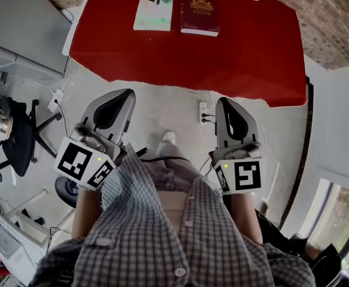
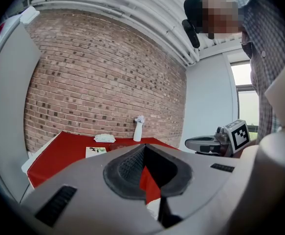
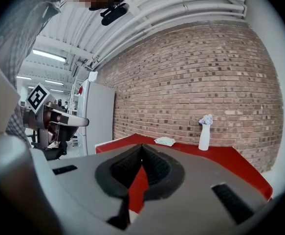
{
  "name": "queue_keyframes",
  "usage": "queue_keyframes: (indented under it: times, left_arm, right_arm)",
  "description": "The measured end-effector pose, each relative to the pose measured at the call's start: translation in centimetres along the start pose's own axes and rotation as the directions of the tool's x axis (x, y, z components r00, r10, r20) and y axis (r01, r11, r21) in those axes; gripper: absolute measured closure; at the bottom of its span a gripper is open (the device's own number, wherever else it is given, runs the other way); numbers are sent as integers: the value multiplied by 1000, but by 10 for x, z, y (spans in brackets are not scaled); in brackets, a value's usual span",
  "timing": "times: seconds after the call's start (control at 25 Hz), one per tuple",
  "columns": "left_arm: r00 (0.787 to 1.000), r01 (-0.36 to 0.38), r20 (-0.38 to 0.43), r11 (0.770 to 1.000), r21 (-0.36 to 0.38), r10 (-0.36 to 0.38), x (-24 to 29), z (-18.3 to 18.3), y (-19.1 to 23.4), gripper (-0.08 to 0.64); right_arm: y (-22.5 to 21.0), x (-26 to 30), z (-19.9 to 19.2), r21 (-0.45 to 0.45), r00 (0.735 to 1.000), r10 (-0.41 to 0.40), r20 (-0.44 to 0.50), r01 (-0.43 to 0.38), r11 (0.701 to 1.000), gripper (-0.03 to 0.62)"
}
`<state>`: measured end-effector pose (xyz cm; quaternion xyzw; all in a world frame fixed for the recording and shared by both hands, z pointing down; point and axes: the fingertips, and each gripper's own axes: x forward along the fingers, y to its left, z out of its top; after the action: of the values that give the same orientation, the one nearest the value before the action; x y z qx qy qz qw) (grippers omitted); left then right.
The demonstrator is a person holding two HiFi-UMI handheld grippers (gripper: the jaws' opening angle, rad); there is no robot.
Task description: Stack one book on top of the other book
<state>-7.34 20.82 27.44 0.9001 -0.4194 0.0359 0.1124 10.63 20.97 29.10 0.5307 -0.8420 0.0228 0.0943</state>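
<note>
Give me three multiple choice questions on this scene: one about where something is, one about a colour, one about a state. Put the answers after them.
1. In the head view, where does the maroon book lie relative to the white book?
A. on top of it
B. beside it, to its right
C. on the floor

2. What colour is the table?
A. red
B. blue
C. green

3. How do the jaws of the left gripper stand?
A. wide apart
B. closed on a book
C. together, holding nothing

Answers:
1 B: the two books lie side by side on the table, not stacked.
2 A: the tabletop shows red in every view.
3 C: the left gripper view shows the pads meeting at the tips with nothing gripped.
</note>
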Motion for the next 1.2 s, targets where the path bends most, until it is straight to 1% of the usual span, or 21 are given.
queue_keyframes:
  times: [0.24, 0.6, 0.72, 0.96, 1.2]
  left_arm:
    - [1000, 12, -21, 1000, -6, -13, 11, -4, -4, 552]
    - [999, 23, -33, 1000, -8, -23, 22, -5, 1, 552]
    - [999, 34, -36, 999, -9, -34, 30, -4, 8, 552]
    - [998, 61, -26, 998, -12, -62, 51, 4, 28, 552]
    - [995, 98, -16, 995, -5, -98, 73, 18, 53, 552]
  right_arm:
    - [-10, 1, -6, 15, 1000, -14, -10, 14, 1000, 586]
    - [-18, 4, -13, 8, 999, -34, -37, 34, 999, 586]
    - [-21, 10, -9, -5, 999, -46, -29, 46, 999, 586]
    - [-33, 28, -10, -11, 994, -85, -63, 85, 996, 586]
    - [-34, 59, 6, -22, 993, -111, -38, 110, 994, 586]
